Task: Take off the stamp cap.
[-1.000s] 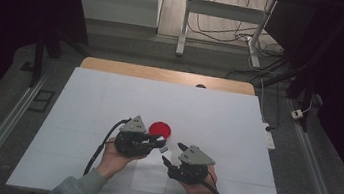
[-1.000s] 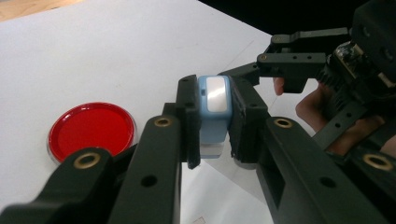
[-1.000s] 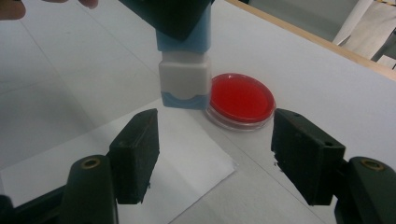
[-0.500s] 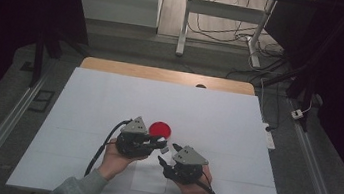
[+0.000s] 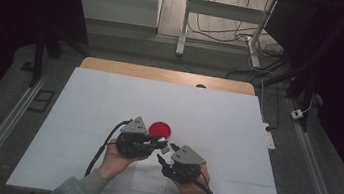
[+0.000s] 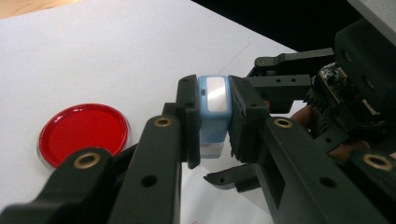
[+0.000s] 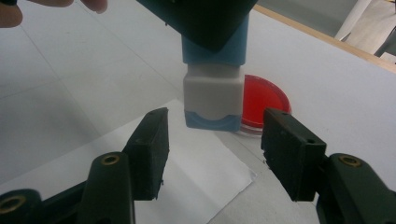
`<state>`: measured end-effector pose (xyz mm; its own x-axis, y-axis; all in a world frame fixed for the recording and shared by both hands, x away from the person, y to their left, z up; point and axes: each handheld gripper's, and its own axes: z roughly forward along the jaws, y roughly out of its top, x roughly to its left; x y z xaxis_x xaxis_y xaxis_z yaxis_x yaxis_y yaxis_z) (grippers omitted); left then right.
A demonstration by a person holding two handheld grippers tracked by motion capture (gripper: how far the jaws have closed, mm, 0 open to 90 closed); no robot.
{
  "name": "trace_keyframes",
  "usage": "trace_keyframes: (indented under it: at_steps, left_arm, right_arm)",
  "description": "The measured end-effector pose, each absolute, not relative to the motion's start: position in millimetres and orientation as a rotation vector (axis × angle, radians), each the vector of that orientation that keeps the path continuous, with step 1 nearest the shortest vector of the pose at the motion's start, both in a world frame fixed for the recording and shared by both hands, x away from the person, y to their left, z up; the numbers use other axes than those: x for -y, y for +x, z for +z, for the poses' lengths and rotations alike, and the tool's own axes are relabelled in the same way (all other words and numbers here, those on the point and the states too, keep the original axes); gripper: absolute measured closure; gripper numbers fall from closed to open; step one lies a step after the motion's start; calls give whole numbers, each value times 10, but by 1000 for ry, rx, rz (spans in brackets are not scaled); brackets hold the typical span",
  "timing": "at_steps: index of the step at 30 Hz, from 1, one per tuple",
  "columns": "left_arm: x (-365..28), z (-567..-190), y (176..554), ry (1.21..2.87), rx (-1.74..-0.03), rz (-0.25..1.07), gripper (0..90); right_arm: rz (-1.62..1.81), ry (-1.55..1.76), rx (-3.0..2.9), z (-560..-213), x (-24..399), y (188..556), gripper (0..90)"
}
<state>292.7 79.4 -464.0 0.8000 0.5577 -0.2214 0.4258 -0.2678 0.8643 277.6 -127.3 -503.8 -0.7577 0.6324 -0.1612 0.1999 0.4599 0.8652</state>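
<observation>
Left hand-held gripper (image 6: 212, 126) clamps blue block (image 6: 214, 109) — right hand-held gripper (image 7: 212, 149) closing, seemingly untouching.

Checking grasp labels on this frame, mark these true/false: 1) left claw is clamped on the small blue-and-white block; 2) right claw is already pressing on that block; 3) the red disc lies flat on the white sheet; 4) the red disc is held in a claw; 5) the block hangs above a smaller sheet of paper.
1) True. The left claw is shut on the small blue-and-white block.
2) False. The right claw has been closing, but its pads stand apart from the block on both sides.
3) True. The red disc lies flat on the white sheet.
4) False. It rests free on the sheet, beside the claws.
5) True. The smaller sheet of paper lies under it.
</observation>
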Motion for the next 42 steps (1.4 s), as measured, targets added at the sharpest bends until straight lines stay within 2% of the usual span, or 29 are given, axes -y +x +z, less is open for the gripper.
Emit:
trace_keyframes:
  at_steps: [42]
  left_arm:
    - [-797, -4656, 2936, 1895, -751, 149, 756]
  right_arm:
    - [1222, 731, -2225, -5061, 1224, 2779, 636]
